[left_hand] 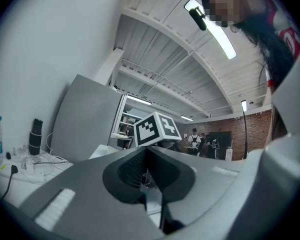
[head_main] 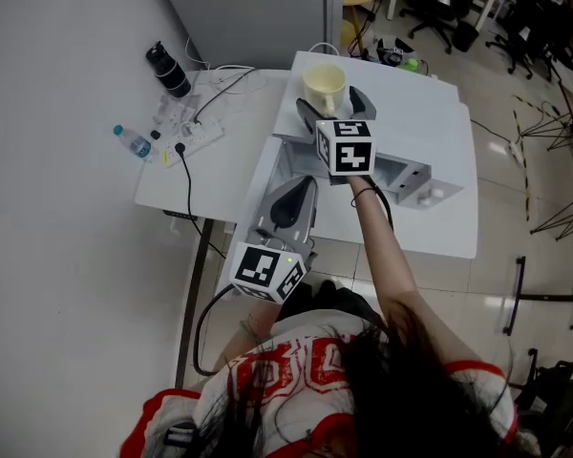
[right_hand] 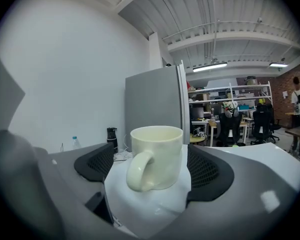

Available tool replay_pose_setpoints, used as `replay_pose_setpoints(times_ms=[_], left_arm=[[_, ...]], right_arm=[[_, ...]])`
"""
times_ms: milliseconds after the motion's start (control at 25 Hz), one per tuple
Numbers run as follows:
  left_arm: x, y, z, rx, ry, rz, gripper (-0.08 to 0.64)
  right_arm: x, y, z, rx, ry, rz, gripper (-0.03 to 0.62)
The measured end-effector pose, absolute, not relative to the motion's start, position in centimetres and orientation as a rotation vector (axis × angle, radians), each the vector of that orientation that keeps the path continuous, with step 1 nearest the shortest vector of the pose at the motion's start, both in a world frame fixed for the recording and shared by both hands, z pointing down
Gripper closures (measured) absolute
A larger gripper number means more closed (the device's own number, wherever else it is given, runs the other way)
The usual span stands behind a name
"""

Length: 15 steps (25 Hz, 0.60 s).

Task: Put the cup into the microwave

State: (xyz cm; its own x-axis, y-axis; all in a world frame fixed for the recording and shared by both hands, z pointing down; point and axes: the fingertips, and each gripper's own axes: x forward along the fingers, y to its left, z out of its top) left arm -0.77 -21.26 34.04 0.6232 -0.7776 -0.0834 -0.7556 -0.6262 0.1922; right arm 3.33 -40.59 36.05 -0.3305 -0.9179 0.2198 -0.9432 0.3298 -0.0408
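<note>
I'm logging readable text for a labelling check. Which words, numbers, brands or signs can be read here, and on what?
No text can be read.
Marker cubes: black-and-white square patterns only, no letters.
Shirt: red print, partly hidden, unreadable.
Water bottle: label too small to read.
Cup: plain, no print.

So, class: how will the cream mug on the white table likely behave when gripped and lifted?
The mug looks like glazed ceramic: probably stiff, fairly slippery, breakable if dropped. Its broad flat base on the table suggests it won't tip easily. The handle on one side may unbalance it slightly.
</note>
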Motion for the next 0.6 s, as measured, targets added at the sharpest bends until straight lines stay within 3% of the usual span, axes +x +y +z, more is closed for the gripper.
replay_pose_setpoints(times_ms=[600], left_arm=[[-2.5,-21.8,34.3,2.695,-1.267,-0.254,0.571]], right_arm=[[3.1,-44.0,35.8,1.912,-2.258,0.239,0.108]])
